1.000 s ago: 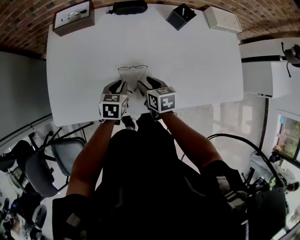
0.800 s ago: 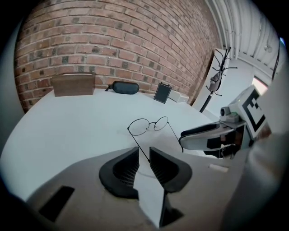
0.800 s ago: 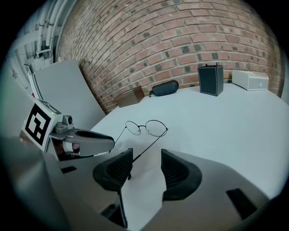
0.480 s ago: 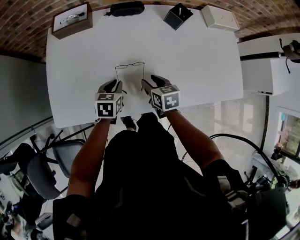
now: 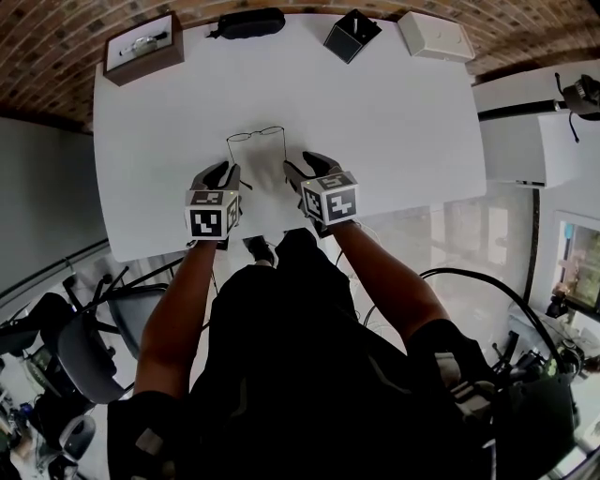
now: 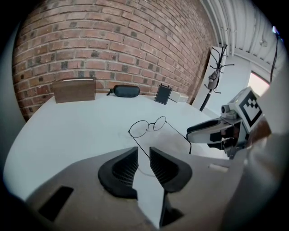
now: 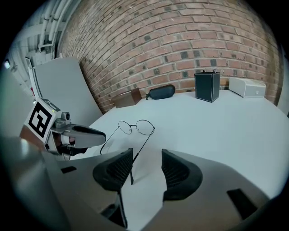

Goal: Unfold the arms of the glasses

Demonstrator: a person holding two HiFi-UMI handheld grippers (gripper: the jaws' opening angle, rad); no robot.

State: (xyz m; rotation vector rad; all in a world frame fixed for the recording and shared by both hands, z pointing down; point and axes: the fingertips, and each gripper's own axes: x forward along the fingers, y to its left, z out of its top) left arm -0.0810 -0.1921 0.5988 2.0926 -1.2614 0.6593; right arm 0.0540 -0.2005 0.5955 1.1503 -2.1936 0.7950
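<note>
Glasses: wire frame, round lenses. They are laid on the white counter, toward its near side and just beyond both grippers, with the lenses turned away from the person.
Arms: both are seen swung out from the frame and run back toward the person, roughly parallel. Neither is folded across the lenses.
Left gripper: released. The jaws are held a narrow gap apart, and the tip of the arm on the person's left is seen in that gap, close to one pad. Bare counter is visible between the pads, so no clamping is shown.
Right gripper: released, with the jaws set wider. The other arm's tip is seen along the inner face of one pad; contact cannot be told.
Done: the unfolding is judged complete or nearly so.
Unclear: whether the hinges are opened to their full stop cannot be made out.
Left: at most a final nudge outward is needed, then both grippers are to be backed off the arm tips.
Risk: the thin wire arms are judged easy to snag or drag on withdrawal.
Far edge: a wooden box, dark case, black box and white box are lined up well apart from the glasses.
</note>
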